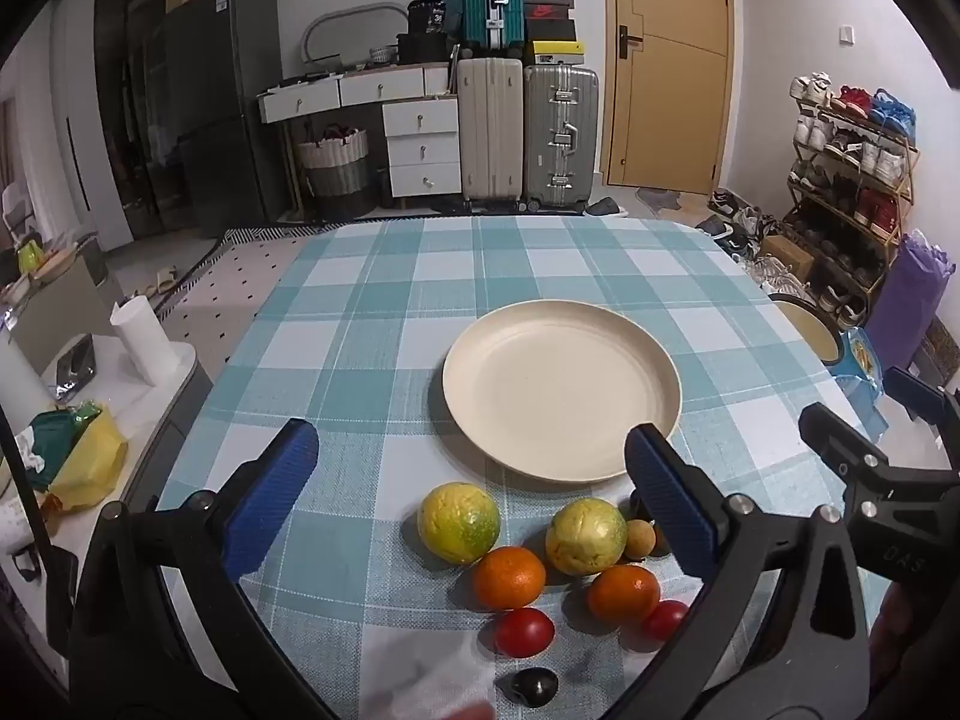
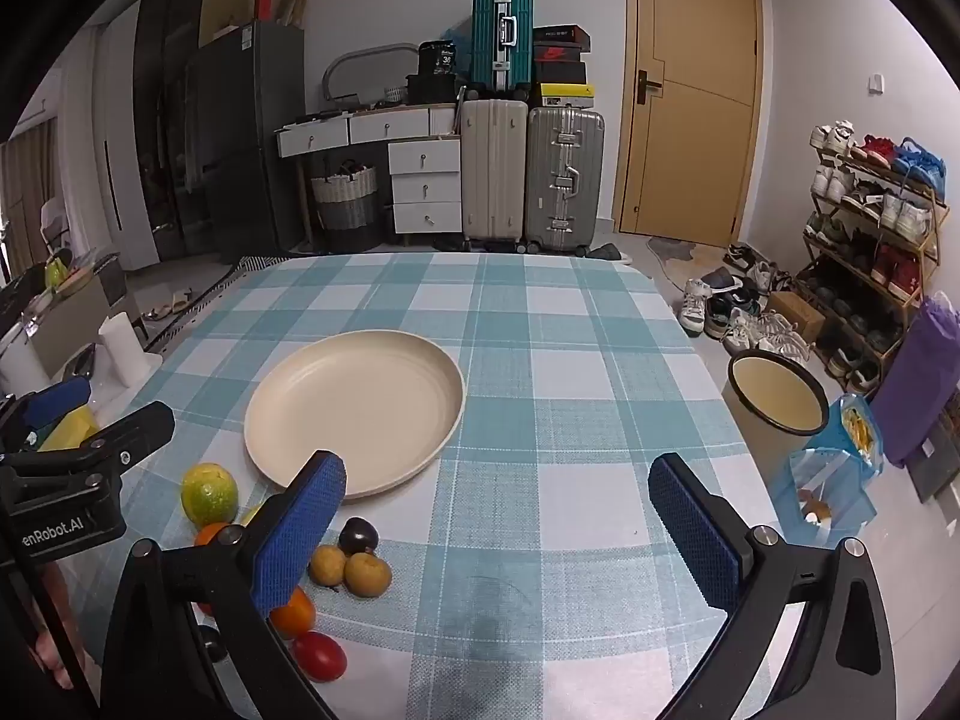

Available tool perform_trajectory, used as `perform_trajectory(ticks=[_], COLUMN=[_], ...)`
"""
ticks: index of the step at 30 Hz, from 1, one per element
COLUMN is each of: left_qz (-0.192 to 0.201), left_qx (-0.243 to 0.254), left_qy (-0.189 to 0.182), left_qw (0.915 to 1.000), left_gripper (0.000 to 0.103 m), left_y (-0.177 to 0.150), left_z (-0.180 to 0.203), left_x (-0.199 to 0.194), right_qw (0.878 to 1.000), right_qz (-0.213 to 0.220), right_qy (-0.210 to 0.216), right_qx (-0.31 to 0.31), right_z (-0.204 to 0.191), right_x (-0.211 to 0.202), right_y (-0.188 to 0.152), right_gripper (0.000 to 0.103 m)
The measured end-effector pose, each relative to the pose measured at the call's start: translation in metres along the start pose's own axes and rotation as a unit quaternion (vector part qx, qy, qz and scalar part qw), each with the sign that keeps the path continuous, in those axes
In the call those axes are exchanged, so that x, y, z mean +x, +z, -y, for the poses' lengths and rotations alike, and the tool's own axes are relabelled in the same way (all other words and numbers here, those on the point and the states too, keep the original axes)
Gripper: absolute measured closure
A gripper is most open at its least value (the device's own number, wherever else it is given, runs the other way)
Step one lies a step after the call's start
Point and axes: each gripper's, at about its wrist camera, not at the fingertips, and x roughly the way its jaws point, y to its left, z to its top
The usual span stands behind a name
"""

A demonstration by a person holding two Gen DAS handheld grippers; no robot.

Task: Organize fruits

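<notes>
A cream plate lies bare on the checked tablecloth; it also shows in the right wrist view. In front of it lies a cluster of fruit: two yellow-green citrus, two oranges, two red tomatoes, small brown fruits and dark plums. My left gripper is open and empty, hovering over the fruit. My right gripper is open and empty, to the right of the fruit above bare cloth.
A round bin and a blue snack bag stand off the table's right edge. A side table with a paper roll and a yellow bag is at the left. Suitcases, drawers and a shoe rack are far behind.
</notes>
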Motion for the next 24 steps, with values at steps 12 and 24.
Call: perform_trajectory(ticks=[12,24], left_qz=[0.007,0.001], left_qx=[0.002,0.000], left_qy=[0.010,0.011], left_qw=[0.9999,0.9999], left_gripper=[0.001,0.001], left_y=[-0.003,-0.010], left_z=[-0.002,-0.005], left_x=[-0.001,0.006], right_qw=[1.000,1.000], right_qz=[0.002,0.003], right_qy=[0.014,0.025], right_qx=[-0.002,-0.003], right_z=[-0.004,-0.004], right_x=[0.001,-0.002], right_y=[-0.003,-0.003], right_gripper=[0.000,0.000])
